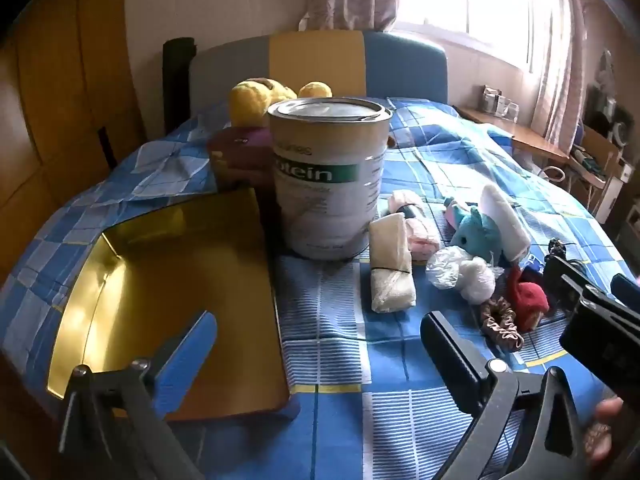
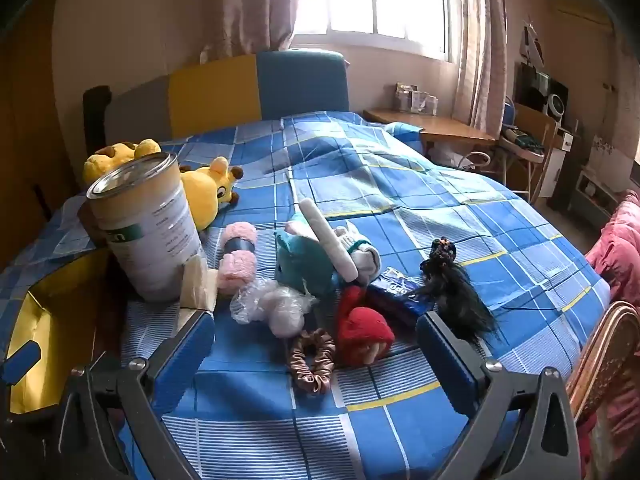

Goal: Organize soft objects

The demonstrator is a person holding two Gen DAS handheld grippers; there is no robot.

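Soft items lie on the blue checked bed: a brown satin scrunchie (image 2: 313, 361), a red plush (image 2: 362, 332), a white fluffy ball in clear plastic (image 2: 272, 304), a teal plush (image 2: 304, 260), pink yarn (image 2: 238, 256), a white roll (image 2: 328, 236) and a cream folded cloth (image 1: 390, 268). An open gold tin box (image 1: 168, 292) sits at the left. My left gripper (image 1: 320, 344) is open and empty, above the box edge. My right gripper (image 2: 316, 344) is open and empty, its fingers either side of the scrunchie and red plush.
A tall white protein can (image 1: 330, 176) stands by the gold box. A yellow giraffe plush (image 2: 208, 192) lies behind it. A blue snack packet (image 2: 400, 292) and black hair piece (image 2: 456, 288) lie at right. A wooden chair back (image 2: 600, 360) stands at the bed's right.
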